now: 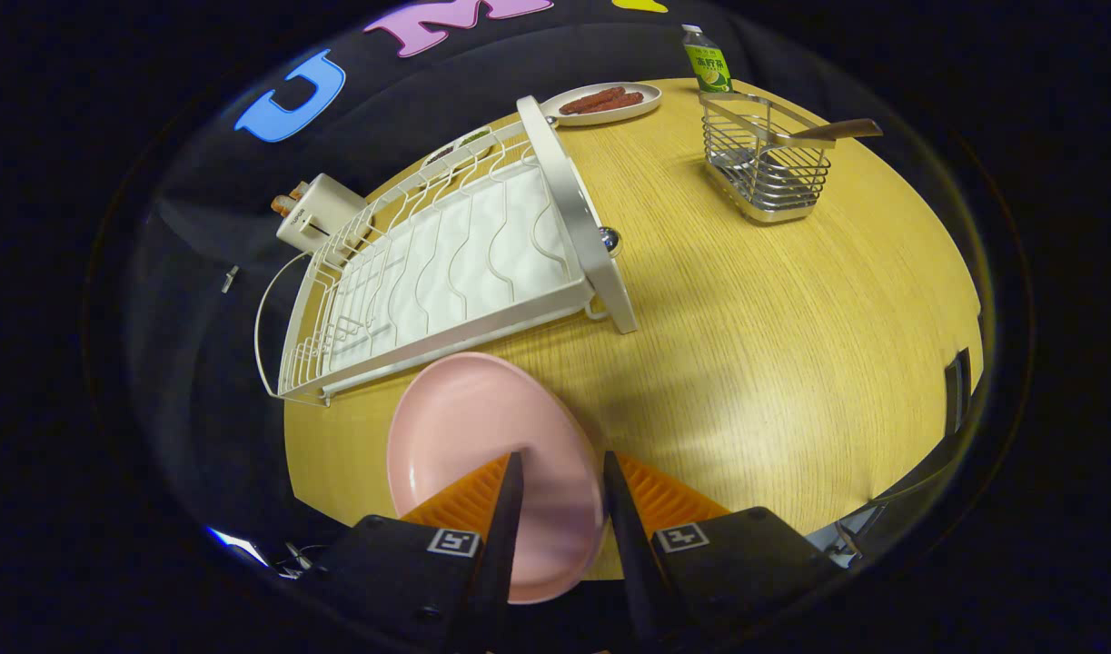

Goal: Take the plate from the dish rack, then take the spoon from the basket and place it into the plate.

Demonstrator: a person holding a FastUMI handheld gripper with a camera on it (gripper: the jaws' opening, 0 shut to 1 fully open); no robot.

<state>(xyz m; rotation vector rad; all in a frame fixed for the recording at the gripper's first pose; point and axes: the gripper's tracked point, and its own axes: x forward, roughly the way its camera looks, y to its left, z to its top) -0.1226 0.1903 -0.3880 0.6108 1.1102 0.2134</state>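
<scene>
Gripping a round pink plastic plate at lower centre, gripper fingers clamped on its rim | white wire dish rack upper left | wooden-handled spoon in silver wire basket, upper right, on wooden table.

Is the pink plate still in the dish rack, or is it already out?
Out. The pink plate is between the gripper fingers, over the table and in front of the dish rack, whose slots hold no dishes.
</scene>
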